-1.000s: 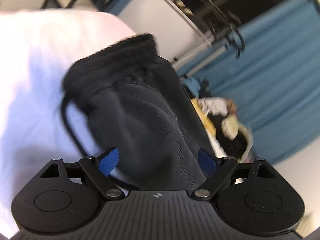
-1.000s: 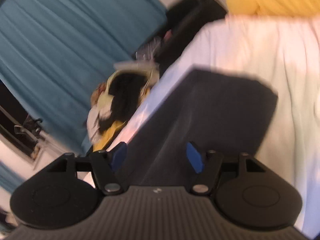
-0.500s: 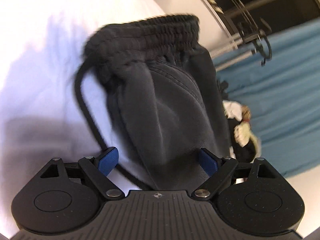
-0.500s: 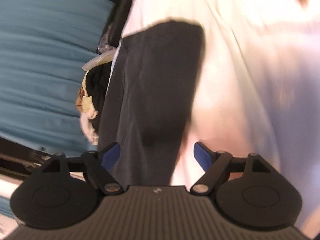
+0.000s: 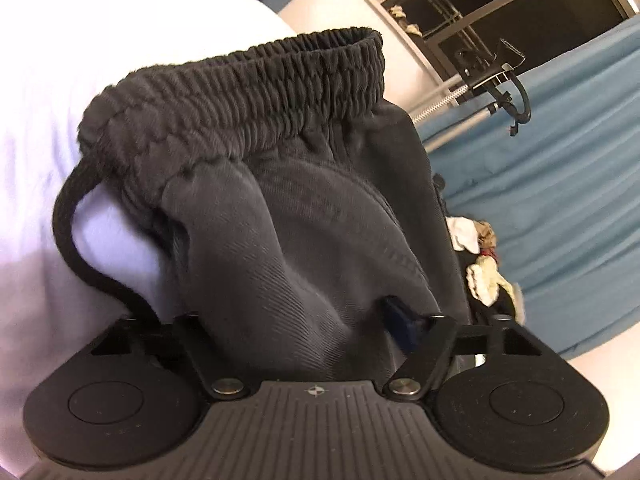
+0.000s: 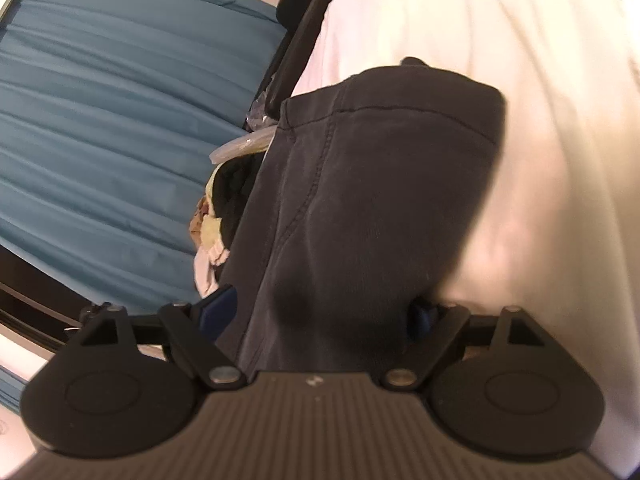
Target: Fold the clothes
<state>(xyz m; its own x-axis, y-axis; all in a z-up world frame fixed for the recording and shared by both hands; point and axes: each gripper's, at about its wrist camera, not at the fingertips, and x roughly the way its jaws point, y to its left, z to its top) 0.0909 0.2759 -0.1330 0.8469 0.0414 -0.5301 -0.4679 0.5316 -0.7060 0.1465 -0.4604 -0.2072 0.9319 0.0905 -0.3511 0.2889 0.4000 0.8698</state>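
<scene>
Dark grey shorts (image 5: 304,240) lie on a white sheet (image 5: 44,92). Their ribbed elastic waistband (image 5: 248,92) is at the far end in the left wrist view, and a black drawstring (image 5: 68,216) loops out to the left. My left gripper (image 5: 296,316) is closing around a raised fold of the shorts. Its right blue pad (image 5: 400,324) touches the cloth, while the left pad is hidden under it. In the right wrist view the stitched hem end of the shorts (image 6: 380,184) runs between the jaws of my right gripper (image 6: 320,312). That gripper stands wide open, with its left pad (image 6: 220,308) clear of the fabric.
A blue curtain (image 5: 560,184) hangs beside the bed and also shows as the curtain (image 6: 100,128) in the right wrist view. A pile of mixed clothes (image 5: 484,272) sits below the bed edge. A dark window (image 5: 500,4) and a clamp on a pole (image 5: 500,76) are behind.
Both grippers came down closer to the shorts. The left jaws narrowed around the fold, and cloth now covers the left pad. The right gripper rolled and its jaws widened.
</scene>
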